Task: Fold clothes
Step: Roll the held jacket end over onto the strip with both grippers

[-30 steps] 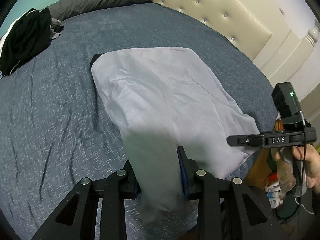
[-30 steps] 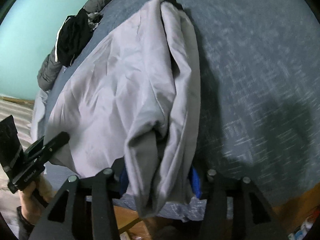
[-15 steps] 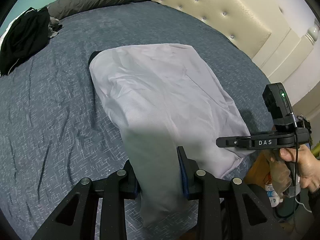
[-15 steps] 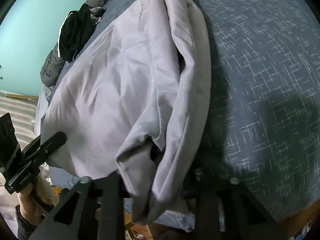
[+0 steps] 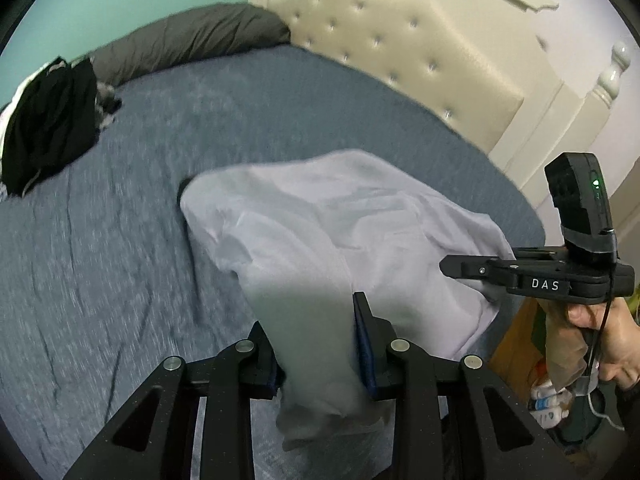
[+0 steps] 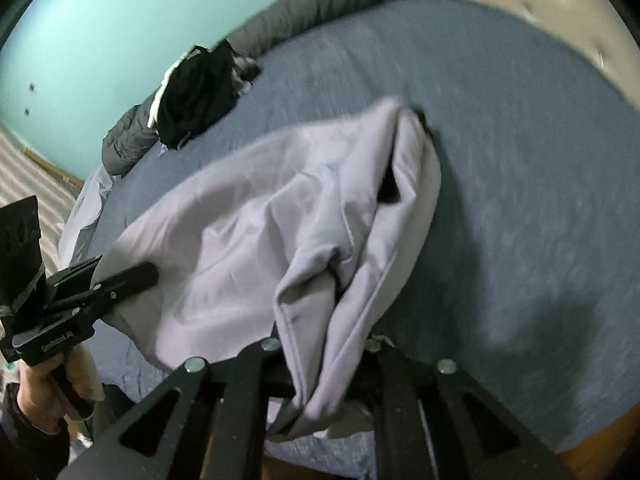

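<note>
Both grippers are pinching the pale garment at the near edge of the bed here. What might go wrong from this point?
The left gripper and right gripper each hold only a bunched edge of the pale garment, so the cloth may slip out. Its layers already gape on one side, so the fold may land uneven on the blue bedspread.

Pale grey garment [image 5: 328,240]: thin matt woven cloth, softly creased, lying on the bed [image 5: 120,260], whose cover is a matt blue-grey fabric with a fine flecked weave. Left hand-held gripper [image 5: 316,344] and right hand-held gripper [image 6: 324,364]: matt black plastic with shiny round metal bolt heads. Behind the bed, headboard [image 5: 400,52]: cream tufted padding, smooth, slight sheen.
</note>
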